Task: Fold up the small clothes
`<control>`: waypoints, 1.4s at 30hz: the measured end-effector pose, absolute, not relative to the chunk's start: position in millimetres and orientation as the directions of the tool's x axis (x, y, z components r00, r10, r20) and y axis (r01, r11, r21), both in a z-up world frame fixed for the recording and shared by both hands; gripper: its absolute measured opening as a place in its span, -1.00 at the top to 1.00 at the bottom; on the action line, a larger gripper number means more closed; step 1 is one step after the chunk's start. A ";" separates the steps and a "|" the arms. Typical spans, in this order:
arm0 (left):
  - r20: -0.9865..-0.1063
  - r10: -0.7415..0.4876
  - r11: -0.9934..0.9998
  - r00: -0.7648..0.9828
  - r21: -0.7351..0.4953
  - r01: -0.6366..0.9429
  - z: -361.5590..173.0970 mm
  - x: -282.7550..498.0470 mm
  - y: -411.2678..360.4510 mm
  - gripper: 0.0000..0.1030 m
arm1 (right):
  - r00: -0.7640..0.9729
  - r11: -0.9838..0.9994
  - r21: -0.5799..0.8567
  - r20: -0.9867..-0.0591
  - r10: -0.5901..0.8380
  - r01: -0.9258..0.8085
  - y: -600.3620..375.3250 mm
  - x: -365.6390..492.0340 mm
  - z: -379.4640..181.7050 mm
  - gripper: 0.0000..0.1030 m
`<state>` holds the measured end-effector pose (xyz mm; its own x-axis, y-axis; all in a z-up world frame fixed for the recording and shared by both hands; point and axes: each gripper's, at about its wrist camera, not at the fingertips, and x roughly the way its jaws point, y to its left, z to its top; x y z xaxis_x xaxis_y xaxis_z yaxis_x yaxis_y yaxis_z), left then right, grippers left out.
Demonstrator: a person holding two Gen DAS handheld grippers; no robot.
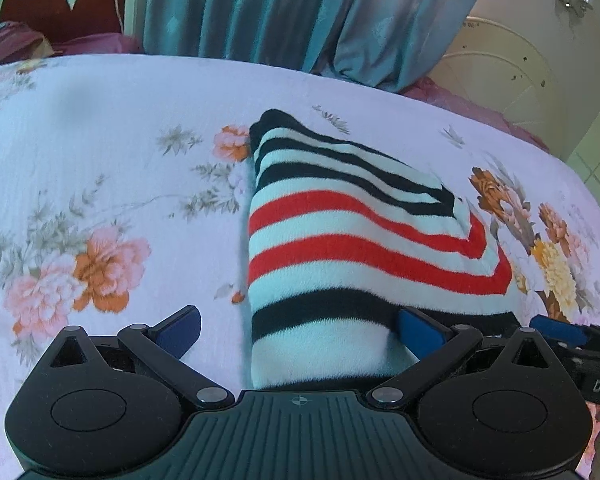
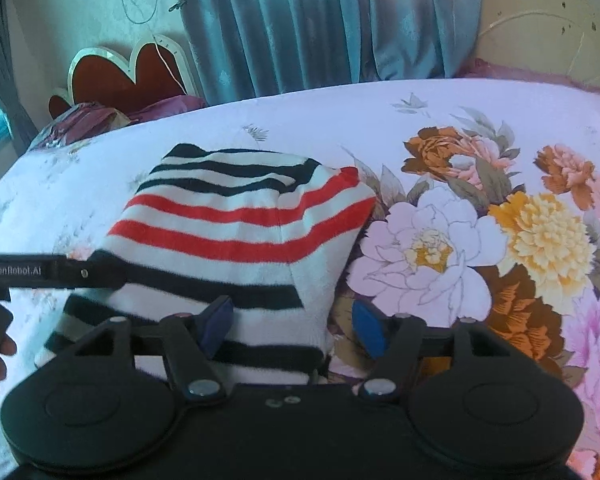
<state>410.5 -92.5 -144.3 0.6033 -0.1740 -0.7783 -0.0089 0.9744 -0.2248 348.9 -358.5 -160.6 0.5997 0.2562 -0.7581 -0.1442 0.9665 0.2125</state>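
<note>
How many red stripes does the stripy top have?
2 on the striped garment, both across its middle, with black stripes above and below them. More may be hidden inside the fold.

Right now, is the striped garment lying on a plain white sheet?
No, the striped garment lies on a floral bedsheet printed with large orange, yellow and pink flowers.

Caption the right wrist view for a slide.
Open right hand-held gripper over near edge of folded striped garment on floral bedsheet.
</note>
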 end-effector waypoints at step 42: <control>-0.703 -0.274 0.957 0.657 -0.264 0.116 -99.8 399.7 -60.6 -0.05 | 0.578 0.819 0.556 -0.624 0.526 -0.145 -318.3 383.9 -138.7 0.46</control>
<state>399.7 -60.6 -99.8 0.6566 -0.2737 -0.7029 0.1161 0.9574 -0.2643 383.9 -318.3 -138.7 0.5782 0.5261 -0.6236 -0.1455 0.8186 0.5557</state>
